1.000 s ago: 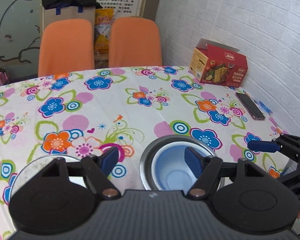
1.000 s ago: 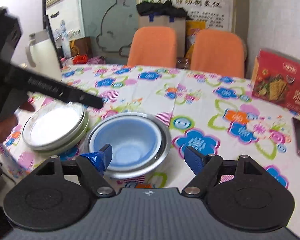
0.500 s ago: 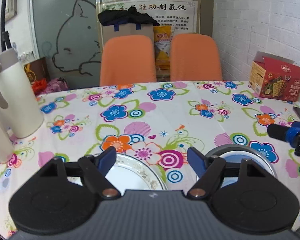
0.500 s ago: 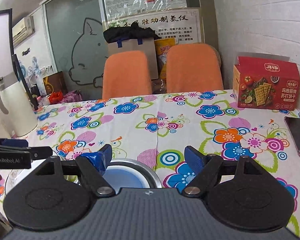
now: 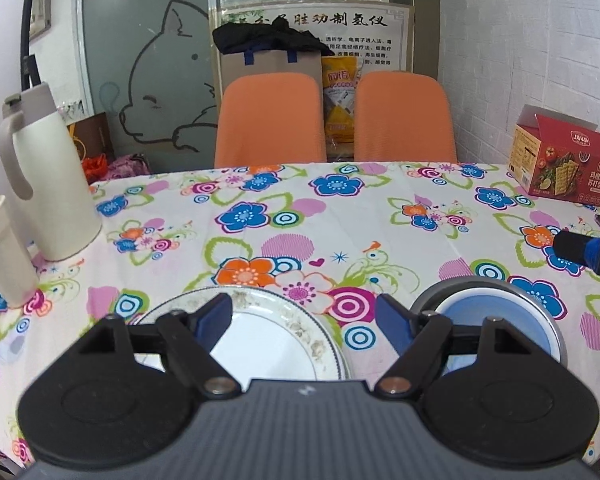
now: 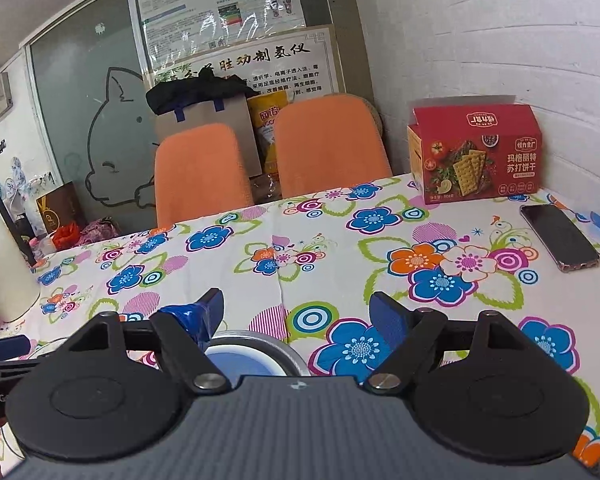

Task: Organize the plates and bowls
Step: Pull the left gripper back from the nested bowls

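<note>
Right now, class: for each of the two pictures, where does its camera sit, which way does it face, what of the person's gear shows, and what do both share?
Left wrist: behind the left gripper, facing across the table over the plate; its open fingers and the other gripper's tip show.
Right wrist: behind the right gripper, facing the orange chairs; its open fingers show.
Shared: blue bowl, cracker box, phone.

One plate (image 5: 268, 336), two nested bowls (image 5: 496, 312). Two chairs (image 5: 270, 118), one jug (image 5: 46, 176), one cup (image 5: 2, 252). One box (image 5: 562, 164), one phone (image 6: 558, 236).
</note>
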`<control>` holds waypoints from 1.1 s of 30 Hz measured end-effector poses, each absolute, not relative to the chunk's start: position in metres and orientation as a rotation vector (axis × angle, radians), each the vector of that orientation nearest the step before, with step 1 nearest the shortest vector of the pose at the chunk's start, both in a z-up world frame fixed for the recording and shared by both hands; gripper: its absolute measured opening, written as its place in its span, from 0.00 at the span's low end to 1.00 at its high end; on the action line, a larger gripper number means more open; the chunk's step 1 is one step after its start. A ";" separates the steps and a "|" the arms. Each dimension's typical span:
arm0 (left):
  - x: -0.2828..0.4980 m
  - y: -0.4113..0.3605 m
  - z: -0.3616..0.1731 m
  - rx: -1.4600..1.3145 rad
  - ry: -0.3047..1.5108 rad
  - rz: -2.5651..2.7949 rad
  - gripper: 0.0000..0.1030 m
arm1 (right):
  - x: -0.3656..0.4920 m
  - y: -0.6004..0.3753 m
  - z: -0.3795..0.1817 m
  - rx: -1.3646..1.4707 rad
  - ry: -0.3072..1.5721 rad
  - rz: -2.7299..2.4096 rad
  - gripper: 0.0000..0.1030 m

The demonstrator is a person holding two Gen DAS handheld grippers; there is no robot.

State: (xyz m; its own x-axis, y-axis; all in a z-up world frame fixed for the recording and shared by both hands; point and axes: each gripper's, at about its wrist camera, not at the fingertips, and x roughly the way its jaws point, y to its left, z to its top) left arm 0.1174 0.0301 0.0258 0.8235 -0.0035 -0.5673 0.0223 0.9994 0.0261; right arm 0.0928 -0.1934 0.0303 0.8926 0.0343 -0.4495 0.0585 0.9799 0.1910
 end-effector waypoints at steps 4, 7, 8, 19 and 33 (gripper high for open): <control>0.105 0.043 0.028 0.005 0.604 0.005 0.75 | 0.084 -0.187 0.026 0.220 0.458 -0.016 0.65; 0.089 0.048 0.030 0.024 0.588 0.032 0.75 | 0.077 -0.184 0.023 0.227 0.466 -0.014 0.65; 0.083 0.049 0.031 0.026 0.581 0.037 0.75 | 0.074 -0.183 0.022 0.227 0.474 -0.017 0.65; 0.013 0.060 0.026 0.016 0.554 0.042 0.76 | 0.016 -0.178 0.023 0.235 0.440 -0.049 0.66; -0.032 0.047 0.002 0.034 0.549 0.004 0.77 | -0.025 -0.173 -0.004 0.227 0.476 -0.010 0.66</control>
